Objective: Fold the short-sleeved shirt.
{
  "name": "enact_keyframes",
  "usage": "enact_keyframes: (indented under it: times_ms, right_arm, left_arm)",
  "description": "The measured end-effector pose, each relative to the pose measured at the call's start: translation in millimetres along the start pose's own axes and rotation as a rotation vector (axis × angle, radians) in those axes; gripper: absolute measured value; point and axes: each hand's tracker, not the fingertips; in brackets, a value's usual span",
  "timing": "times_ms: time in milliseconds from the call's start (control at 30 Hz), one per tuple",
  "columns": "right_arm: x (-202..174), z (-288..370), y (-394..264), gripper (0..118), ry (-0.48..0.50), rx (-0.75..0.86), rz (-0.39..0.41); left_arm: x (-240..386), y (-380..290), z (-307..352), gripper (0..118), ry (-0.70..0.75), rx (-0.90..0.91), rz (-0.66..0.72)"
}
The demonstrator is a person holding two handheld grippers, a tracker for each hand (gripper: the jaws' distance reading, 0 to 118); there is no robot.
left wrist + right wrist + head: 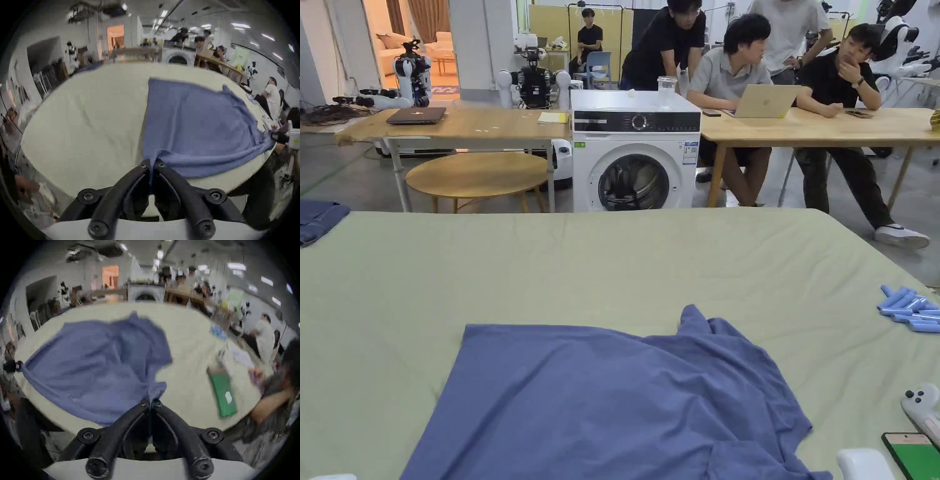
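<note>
A blue short-sleeved shirt (612, 400) lies spread on the pale green table cover (612, 262), its near edge lifted toward me. In the left gripper view, my left gripper (151, 164) is shut on the shirt (194, 123) at its near left corner. In the right gripper view, my right gripper (151, 402) is shut on the shirt (90, 366) at its near right corner. The cloth sags between the two grips. A sleeve (700, 325) bunches at the far right of the shirt.
Several blue tubes (909, 309) lie at the right edge, with a white controller (922, 406) and a phone with a green screen (915, 453) nearer me. A folded dark blue garment (319, 219) sits far left. A washing machine (634, 150) and seated people are beyond the table.
</note>
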Motion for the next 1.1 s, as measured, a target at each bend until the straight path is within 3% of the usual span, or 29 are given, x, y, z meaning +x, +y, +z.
enact_keyframes:
  times_ms: [67,100,133,167,200,233,267,433,567,600,633,667,700,767,1100]
  right_arm:
    - [1,0,-1,0,-0.008,0.014,-0.043]
    - [1,5,1,4,-0.006,0.040,-0.049]
    - [-1,12,2,17,-0.007,0.070,-0.064]
    - [-3,24,6,58,-0.002,0.111,-0.082]
    - [-8,33,11,92,0.017,0.146,-0.090]
    - [-13,42,15,110,0.046,0.181,-0.098]
    - [-22,57,16,112,0.086,0.257,-0.101]
    - [-73,86,26,112,0.149,0.520,-0.061]
    - [-98,81,13,99,0.109,0.625,-0.018]
    - [-101,80,9,76,0.117,0.631,-0.018]
    - [-103,77,5,38,0.102,0.646,-0.015]
    - [-106,77,2,0,0.089,0.643,-0.011]
    - [-102,78,0,0,0.101,0.655,-0.007]
    - [-99,77,-1,0,0.130,0.647,-0.003]
    - [-106,60,-14,0,0.131,0.550,0.044]
  left_arm:
    - [4,0,4,3,0.001,0.026,-0.009]
    - [7,2,9,13,0.011,0.042,-0.013]
    - [11,5,15,31,0.042,0.075,-0.027]
    - [18,10,25,68,0.068,0.118,-0.050]
    - [27,14,34,95,0.086,0.164,-0.068]
    - [38,19,41,109,0.090,0.208,-0.087]
    - [51,24,50,112,0.078,0.272,-0.117]
    - [106,32,58,112,-0.031,0.478,-0.184]
    - [125,19,39,110,-0.057,0.515,-0.166]
    - [127,12,35,102,-0.073,0.514,-0.154]
    - [129,8,34,74,-0.074,0.519,-0.150]
    - [131,6,32,10,-0.072,0.515,-0.149]
    - [131,4,30,0,-0.063,0.518,-0.145]
    - [126,-1,27,0,-0.113,0.454,-0.147]
    - [32,-41,40,0,0.060,0.253,-0.070]
